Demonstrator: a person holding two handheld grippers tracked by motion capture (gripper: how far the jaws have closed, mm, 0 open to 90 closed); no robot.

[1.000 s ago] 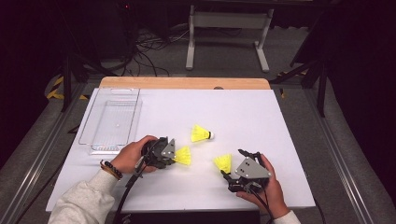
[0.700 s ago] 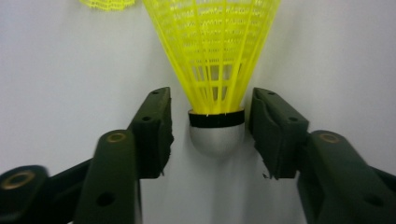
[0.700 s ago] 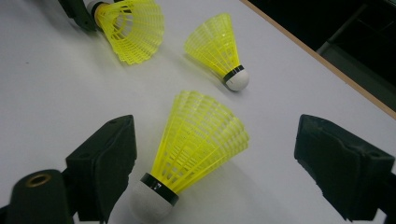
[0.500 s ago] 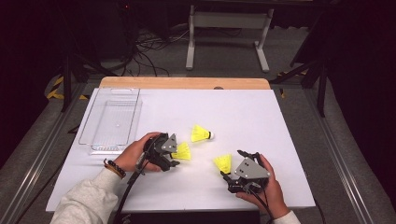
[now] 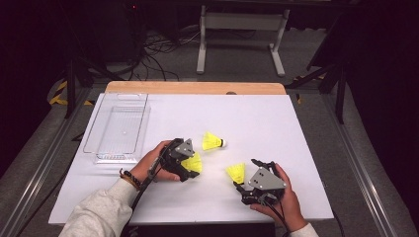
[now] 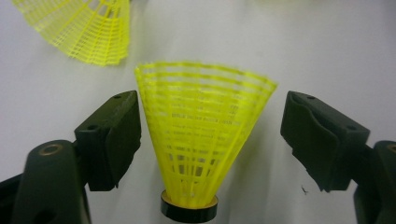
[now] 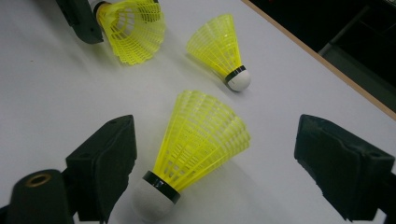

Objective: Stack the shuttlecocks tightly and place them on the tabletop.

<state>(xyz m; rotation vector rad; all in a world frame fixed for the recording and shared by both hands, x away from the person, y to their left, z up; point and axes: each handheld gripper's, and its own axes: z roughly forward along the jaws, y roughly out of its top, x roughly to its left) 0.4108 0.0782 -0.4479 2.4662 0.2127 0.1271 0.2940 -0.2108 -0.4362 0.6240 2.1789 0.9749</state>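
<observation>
White tabletop (image 5: 276, 128) carries three yellow shuttlecocks. One shuttlecock (image 6: 201, 140) lies between the left tongs (image 6: 210, 140), which have just opened and stand apart, cork toward the hand. Right tongs (image 7: 229, 163) gape around another (image 7: 201, 140).

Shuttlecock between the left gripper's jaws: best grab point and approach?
Grip the shuttlecock low on its yellow skirt, just above the black-banded cork, probably the stiffest part; the wide mesh rim looks likely to flex. It lies on the white table, cork toward the left gripper, skirt flaring away. Come in along its axis from the cork end. The jaws have just been opening and straddle it, pads clear.
</observation>
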